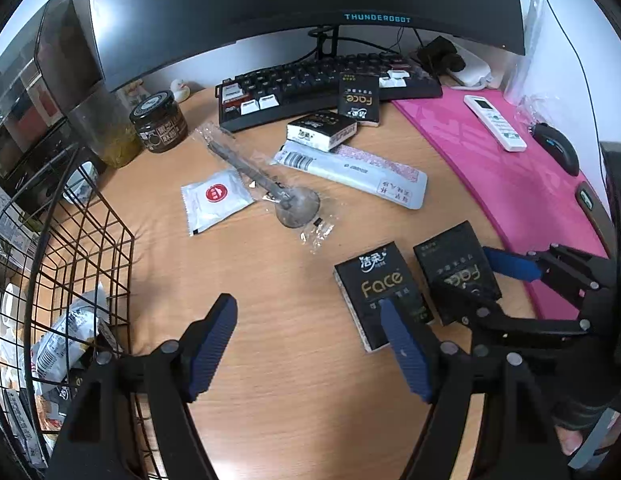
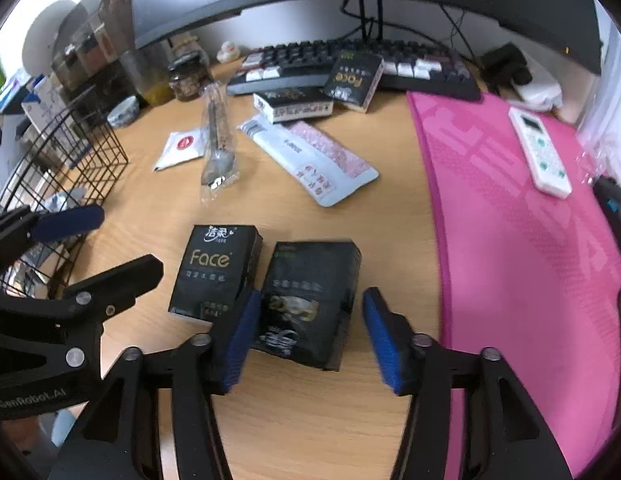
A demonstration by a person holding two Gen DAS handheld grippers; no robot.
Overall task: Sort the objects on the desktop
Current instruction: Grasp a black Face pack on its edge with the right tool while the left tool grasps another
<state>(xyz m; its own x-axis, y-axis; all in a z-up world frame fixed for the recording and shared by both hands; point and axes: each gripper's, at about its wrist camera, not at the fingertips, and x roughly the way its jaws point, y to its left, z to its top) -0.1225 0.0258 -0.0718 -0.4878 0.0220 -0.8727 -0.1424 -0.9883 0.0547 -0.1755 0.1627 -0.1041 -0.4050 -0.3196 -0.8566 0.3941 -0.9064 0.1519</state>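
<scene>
Between the right gripper's (image 2: 306, 340) spread blue pads sits a black tissue pack (image 2: 310, 300), lying flat on the wooden desk (image 2: 310, 420) just short of the pink mat (image 2: 530, 260) at three o'clock. The pack's long axis runs roughly from six toward twelve o'clock, in line with the fingers, so its two long sides face the pads; the left pad (image 2: 238, 340) looks to be touching or nearly touching the pack's side, while the right pad stands a little clear. A closing squeeze across the short width seems the likely next move, and the right gripper is plainly the nearer one. A second pack marked Face (image 2: 216, 268) lies just beside at ten o'clock, close enough that the left pad might nudge it. The left gripper (image 1: 306, 344) hovers with its jaws wide apart and holding nothing, the Face pack under its right finger. The wire basket (image 1: 90, 240), at nine o'clock from the left gripper, already holds some packets and is probably where packs go.
</scene>
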